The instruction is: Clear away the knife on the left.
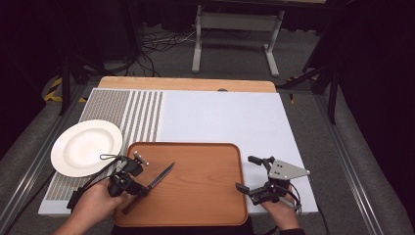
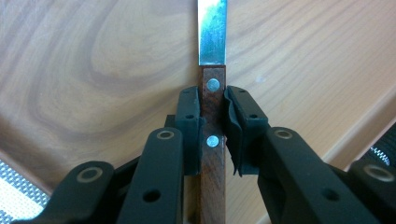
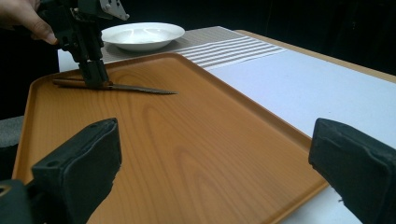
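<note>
High view: the knife (image 1: 155,181) lies on the tray (image 1: 205,196) at about eight o'clock, the left gripper (image 1: 142,187) clamped on its handle. Left gripper view: pads pinch the riveted wooden handle (image 2: 213,140), a stiff, light, grippy hold; the steel blade (image 2: 212,32) looks slippery. Right gripper view: the right gripper (image 3: 210,172) stands wide open, holding nothing.

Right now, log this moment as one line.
left gripper: shut on knife handle | knife: lying on tray | right gripper: open, beside tray | plate: left of tray
</note>
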Tool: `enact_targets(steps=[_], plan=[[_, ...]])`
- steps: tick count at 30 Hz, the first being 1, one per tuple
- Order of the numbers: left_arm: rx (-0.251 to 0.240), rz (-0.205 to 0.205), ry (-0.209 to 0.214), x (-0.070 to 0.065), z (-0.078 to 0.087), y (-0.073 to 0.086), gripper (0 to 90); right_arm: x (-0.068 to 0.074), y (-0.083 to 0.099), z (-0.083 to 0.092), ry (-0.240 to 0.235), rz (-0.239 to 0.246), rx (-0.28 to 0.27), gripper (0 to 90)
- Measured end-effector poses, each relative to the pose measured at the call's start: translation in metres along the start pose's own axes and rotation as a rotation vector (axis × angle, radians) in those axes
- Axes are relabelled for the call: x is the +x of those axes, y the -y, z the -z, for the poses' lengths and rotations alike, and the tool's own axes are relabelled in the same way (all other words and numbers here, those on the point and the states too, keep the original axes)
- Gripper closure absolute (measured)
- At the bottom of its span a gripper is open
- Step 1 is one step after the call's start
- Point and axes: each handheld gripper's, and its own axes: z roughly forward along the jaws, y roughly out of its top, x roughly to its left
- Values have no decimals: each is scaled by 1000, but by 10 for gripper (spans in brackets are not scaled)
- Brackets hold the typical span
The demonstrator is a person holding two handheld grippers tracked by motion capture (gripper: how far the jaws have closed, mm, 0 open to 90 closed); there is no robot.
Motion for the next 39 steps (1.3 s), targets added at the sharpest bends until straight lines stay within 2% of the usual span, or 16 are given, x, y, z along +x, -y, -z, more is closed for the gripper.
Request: enact_targets(steps=[4, 6, 8, 9, 14, 19, 21, 22, 26, 28, 30, 31, 33, 35, 36, 39], plan=[[-19, -8, 19, -1, 2, 1, 685, 0, 0, 0, 0, -2, 1, 32], [-58, -67, 9, -3, 5, 3, 599, 0, 0, 0, -1, -2, 1, 32], [-66, -70, 13, -3, 6, 3, 542, 0, 0, 0, 0, -1, 2, 32], [-95, -87, 17, -3, 8, 3, 505, 0, 0, 0, 0, 1, 1, 32], [-144, -136, 9, -3, 13, 3, 346, 0, 0, 0, 1, 1, 0, 32], [-167, -216, 41, -2, 18, 1, 212, 0, 0, 1, 0, 2, 0, 32], [-178, -270, 38, -2, 19, -1, 180, 0, 0, 1, 0, -1, 1, 32], [-187, -330, 40, -3, 19, -1, 151, 0, 0, 1, 0, 0, 0, 32], [-189, -370, 35, -7, 21, -2, 199, 0, 0, 1, -1, -1, -1, 32], [-217, -412, 33, -10, 22, -4, 245, 0, 0, 0, -2, -2, -1, 32], [-218, -441, 31, -13, 24, -5, 306, 0, 0, 0, -1, -1, 0, 32], [-227, -473, 23, -15, 24, -6, 337, 0, 0, 0, -1, -1, 0, 32], [-226, -517, 3, -19, 25, -8, 463, 0, 0, 0, -3, -2, -2, 32], [-222, -531, -7, -21, 26, -9, 504, 0, 0, 0, -3, -2, -2, 32], [-218, -561, -22, -23, 26, -10, 596, 0, 0, 0, -3, -2, -2, 32], [-205, -590, -35, -25, 27, -12, 693, 0, 0, 0, -3, -1, -2, 32]])
